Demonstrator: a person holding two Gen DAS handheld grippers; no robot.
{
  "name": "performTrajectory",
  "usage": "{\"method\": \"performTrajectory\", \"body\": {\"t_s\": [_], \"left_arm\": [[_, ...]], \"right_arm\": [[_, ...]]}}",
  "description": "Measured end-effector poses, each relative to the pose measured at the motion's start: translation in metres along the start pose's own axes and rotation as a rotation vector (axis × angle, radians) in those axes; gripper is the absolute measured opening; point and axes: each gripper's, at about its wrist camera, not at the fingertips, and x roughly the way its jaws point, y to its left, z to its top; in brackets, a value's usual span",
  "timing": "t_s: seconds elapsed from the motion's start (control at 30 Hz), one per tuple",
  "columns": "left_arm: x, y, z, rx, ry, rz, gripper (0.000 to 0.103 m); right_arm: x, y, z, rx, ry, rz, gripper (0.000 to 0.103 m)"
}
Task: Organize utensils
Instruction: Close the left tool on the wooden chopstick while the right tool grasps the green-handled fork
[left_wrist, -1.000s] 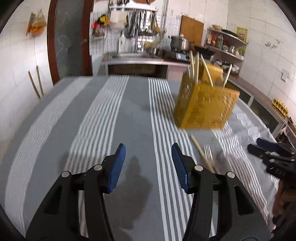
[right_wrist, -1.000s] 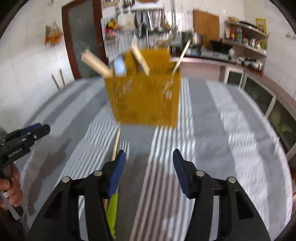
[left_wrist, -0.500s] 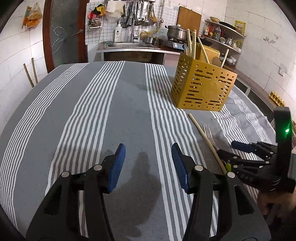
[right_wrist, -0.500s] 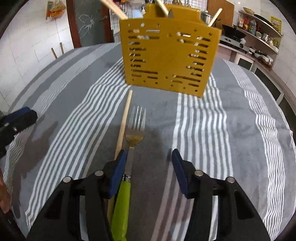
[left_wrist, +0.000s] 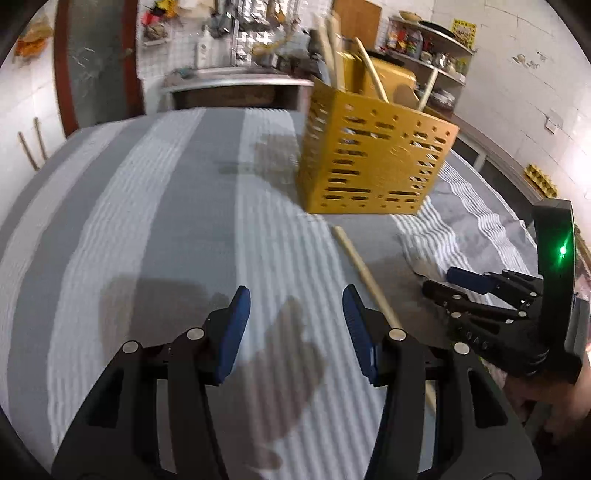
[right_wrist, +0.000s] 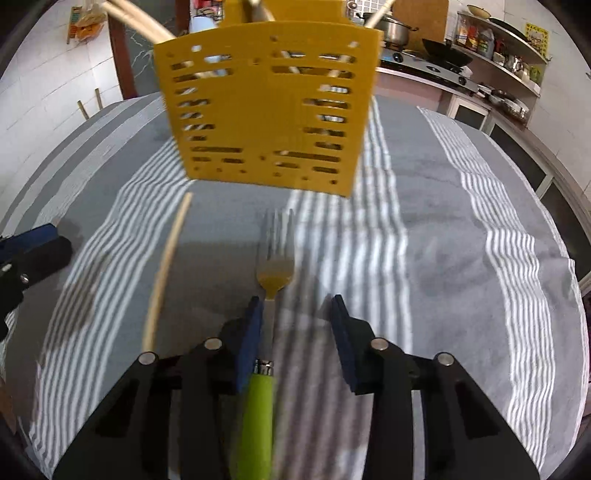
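Now, from your left wrist: your left gripper (left_wrist: 295, 325) stands half open and empty over the striped cloth (left_wrist: 155, 229); one chopstick (left_wrist: 364, 275) lies in front of the yellow basket (left_wrist: 373, 158), just right of your fingers. From your right wrist: your right gripper (right_wrist: 295, 332) is closing around the one fork (right_wrist: 271, 295) in front of the basket, pads not yet pressing. Its neck hugs the left pad, so an off-centre squeeze could twist it loose.

white-tiled kitchen walls (left_wrist: 517, 110), dark door (left_wrist: 96, 62), corner shelves (right_wrist: 506, 66), stove counter (right_wrist: 424, 70), grey striped tablecloth (right_wrist: 461, 229).
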Motion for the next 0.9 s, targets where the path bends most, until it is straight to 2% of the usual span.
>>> {"method": "performTrajectory", "body": {"t_s": [0.13, 0.23, 0.37, 0.53, 0.57, 0.67, 0.7, 0.8, 0.9], "left_arm": [[0.025, -0.023, 0.012, 0.022, 0.050, -0.025, 0.051], [0.040, -0.038, 0.017, 0.038, 0.081, -0.011, 0.051], [0.067, -0.054, 0.018, 0.058, 0.155, 0.017, 0.050], [0.080, -0.066, 0.018, 0.075, 0.167, 0.086, 0.046], [0.081, -0.067, 0.018, 0.081, 0.168, 0.094, 0.042], [0.078, -0.071, 0.018, 0.101, 0.186, 0.095, 0.013], [0.078, -0.072, 0.018, 0.116, 0.193, 0.095, 0.010], [0.082, -0.073, 0.017, 0.141, 0.197, 0.102, 0.009], [0.083, -0.075, 0.017, 0.145, 0.196, 0.109, 0.009]], "right_arm": [[0.007, -0.016, 0.007, 0.027, 0.002, -0.004, 0.038], [0.010, -0.029, 0.011, 0.046, 0.005, -0.012, 0.037], [0.014, -0.037, 0.016, 0.048, 0.014, -0.002, 0.031], [0.017, -0.042, 0.019, 0.061, 0.041, 0.029, 0.033], [0.017, -0.043, 0.017, 0.062, 0.050, 0.040, 0.034], [0.020, -0.044, 0.021, 0.049, 0.075, 0.050, 0.034], [0.022, -0.042, 0.022, 0.039, 0.083, 0.044, 0.034], [0.028, -0.040, 0.027, 0.028, 0.092, 0.034, 0.031], [0.029, -0.037, 0.028, 0.036, 0.105, 0.042, 0.023]]}}
